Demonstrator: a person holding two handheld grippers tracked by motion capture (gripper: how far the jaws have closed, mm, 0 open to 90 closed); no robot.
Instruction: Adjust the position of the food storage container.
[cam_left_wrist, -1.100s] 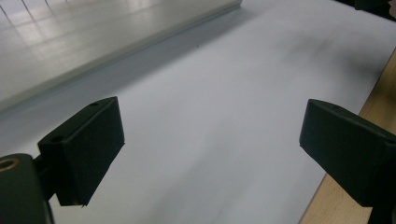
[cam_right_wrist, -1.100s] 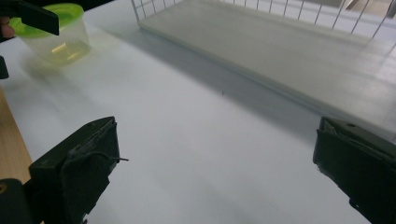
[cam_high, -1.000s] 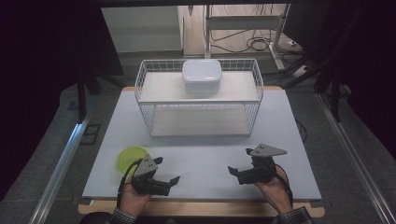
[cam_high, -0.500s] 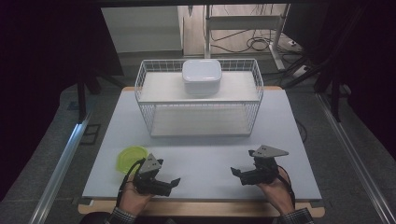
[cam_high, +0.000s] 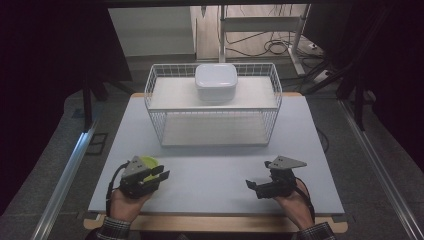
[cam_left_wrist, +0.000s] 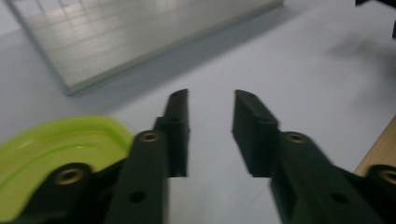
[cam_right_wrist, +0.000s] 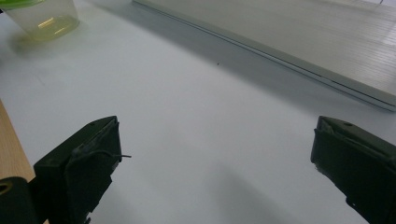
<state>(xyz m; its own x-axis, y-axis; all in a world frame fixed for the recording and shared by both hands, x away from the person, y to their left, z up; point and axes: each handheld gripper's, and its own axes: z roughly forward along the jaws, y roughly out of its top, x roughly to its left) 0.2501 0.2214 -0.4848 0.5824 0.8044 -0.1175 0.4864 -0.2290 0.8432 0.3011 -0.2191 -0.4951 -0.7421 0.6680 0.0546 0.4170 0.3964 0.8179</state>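
Where it nears the left hand-held gripper (cam_high: 161, 176), the green-lidded container (cam_high: 148, 162) is half hidden.

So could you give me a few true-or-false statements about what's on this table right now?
1. The white lidded container sits on the wire rack's upper shelf. True.
2. The left gripper is clamped on the green-lidded container. False: its jaws are open and empty, the container beside them.
3. The right gripper is open. True.
4. The rack's lower shelf holds a bowl. False: it is bare.
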